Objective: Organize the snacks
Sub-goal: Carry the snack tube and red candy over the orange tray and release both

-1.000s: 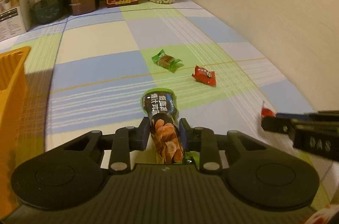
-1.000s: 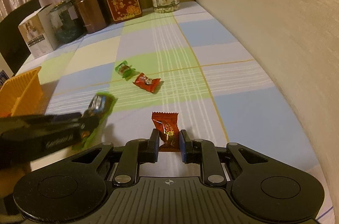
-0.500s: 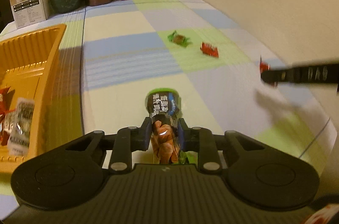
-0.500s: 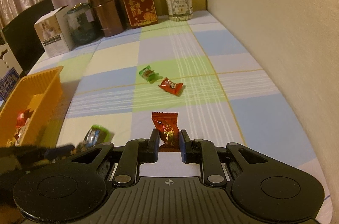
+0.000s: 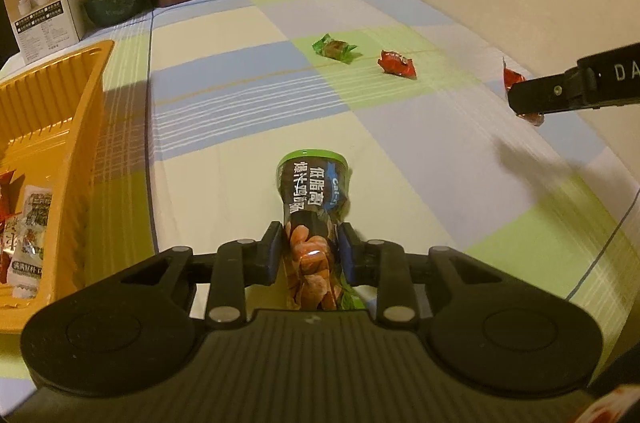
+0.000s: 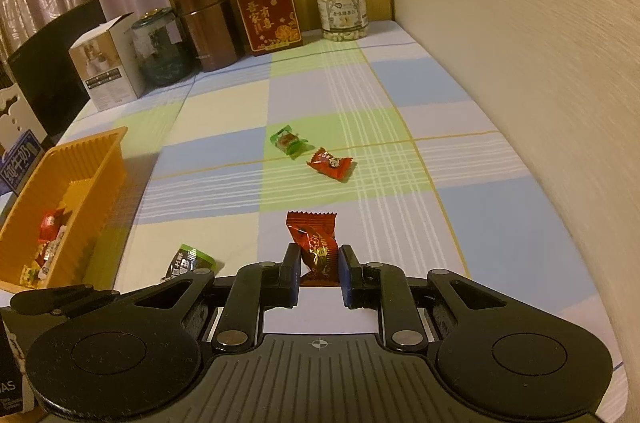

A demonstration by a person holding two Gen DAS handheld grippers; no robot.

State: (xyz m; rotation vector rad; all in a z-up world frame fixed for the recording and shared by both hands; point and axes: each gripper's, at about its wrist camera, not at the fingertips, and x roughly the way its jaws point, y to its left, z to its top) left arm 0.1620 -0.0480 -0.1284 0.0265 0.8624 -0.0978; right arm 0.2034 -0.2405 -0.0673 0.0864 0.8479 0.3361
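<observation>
My left gripper (image 5: pixel 312 243) pinches a dark snack packet with a green rim (image 5: pixel 312 183), held above the checked tablecloth. Its jaws are opening a little, with the pads still against the packet. The orange basket (image 5: pixel 60 95) lies to its left with several wrapped snacks inside. My right gripper (image 6: pixel 319 259) is shut on a dark red candy (image 6: pixel 312 227), held clear of the cloth near the wall. In the right wrist view the packet (image 6: pixel 188 259) shows at lower left beside the basket (image 6: pixel 92 159). A green candy (image 6: pixel 288 140) and a red candy (image 6: pixel 331 164) lie loose mid-table.
A white box (image 6: pixel 108 63), a glass jar (image 6: pixel 160 47), a brown tin (image 6: pixel 208 23), a red box (image 6: pixel 270 11) and a jar of nuts (image 6: pixel 342 7) line the far edge. A wall (image 6: pixel 520 63) runs along the right side of the table.
The left gripper carried the packet leftward toward the basket, whose contents came into view. The right gripper rose a little with its candy. Both grips held.
</observation>
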